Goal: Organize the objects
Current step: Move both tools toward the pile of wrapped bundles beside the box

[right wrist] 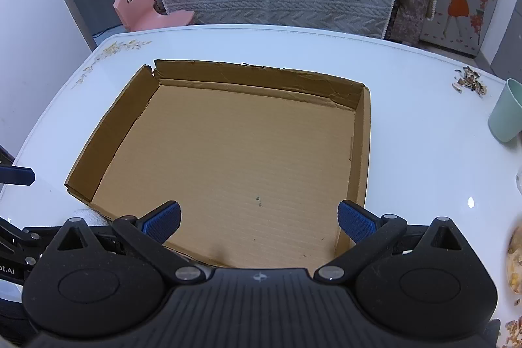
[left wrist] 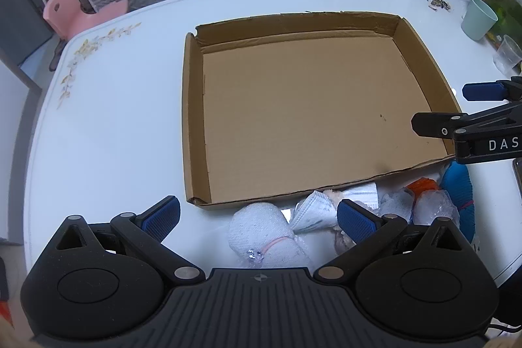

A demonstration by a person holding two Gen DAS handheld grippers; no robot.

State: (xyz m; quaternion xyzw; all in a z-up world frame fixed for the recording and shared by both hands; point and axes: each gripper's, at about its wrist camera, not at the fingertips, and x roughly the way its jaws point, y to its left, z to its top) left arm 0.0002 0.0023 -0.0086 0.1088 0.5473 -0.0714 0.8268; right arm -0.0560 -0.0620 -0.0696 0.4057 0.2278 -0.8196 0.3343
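A shallow cardboard tray (left wrist: 310, 106) lies bare in the middle of the white table (left wrist: 114, 136), and the things to sort sit bunched along its near edge: a white towel roll (left wrist: 261, 234), a face mask (left wrist: 314, 211), a clear bag (left wrist: 434, 211) and a blue bundle (left wrist: 460, 185). The left gripper (left wrist: 259, 217) hangs over that pile with fingers spread wide, gripping nothing. The right gripper (right wrist: 259, 219) hovers above the tray's near edge, likewise released and empty.
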